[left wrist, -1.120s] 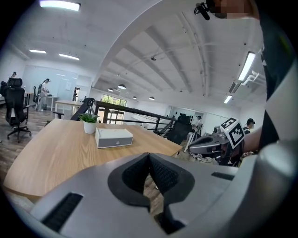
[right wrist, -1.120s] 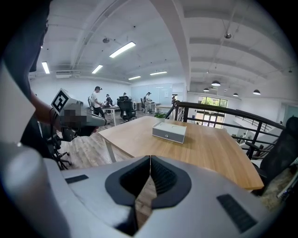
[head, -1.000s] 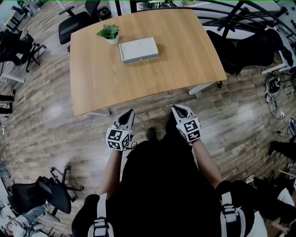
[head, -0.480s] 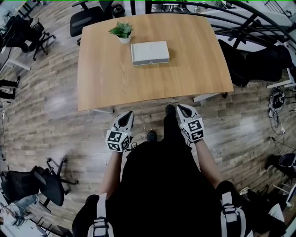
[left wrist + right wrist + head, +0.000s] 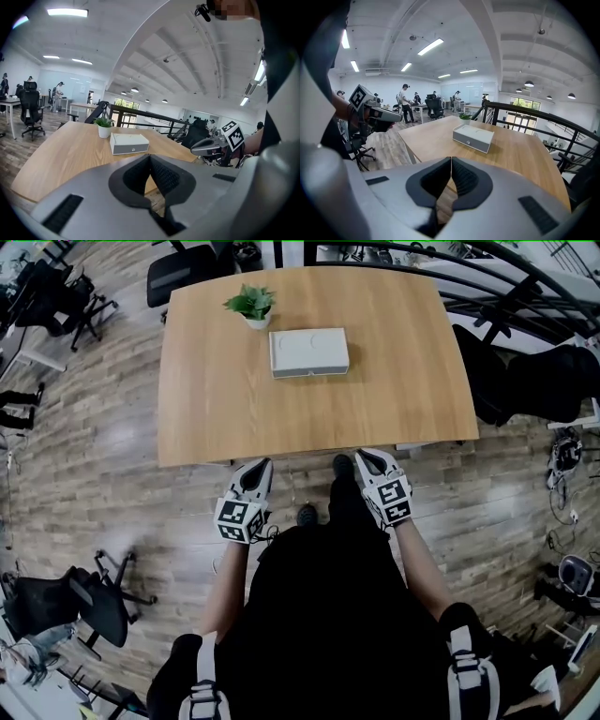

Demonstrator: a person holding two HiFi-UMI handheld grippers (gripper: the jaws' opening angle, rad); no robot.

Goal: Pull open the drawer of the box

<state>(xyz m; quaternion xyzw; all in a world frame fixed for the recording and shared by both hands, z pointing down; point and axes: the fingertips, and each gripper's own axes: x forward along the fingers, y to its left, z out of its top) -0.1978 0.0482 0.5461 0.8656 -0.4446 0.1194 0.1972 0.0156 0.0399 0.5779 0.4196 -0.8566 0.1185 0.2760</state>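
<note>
Left gripper (image 5: 260, 466) and right gripper (image 5: 367, 458) are clenched empty; white box (image 5: 308, 352) lies flat, drawer (image 5: 130, 149) closed.

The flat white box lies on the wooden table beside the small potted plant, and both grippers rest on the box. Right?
No. The head view shows the left gripper and right gripper at the near edge of the wooden table, short of the flat white box beside the small potted plant.

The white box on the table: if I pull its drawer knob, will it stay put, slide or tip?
Likely to slide: the box sits free on the smooth wooden table, nothing bracing it. It is low and flat, so tipping seems unlikely. Its drawer knob looks small, so a pinch may slip.
</note>
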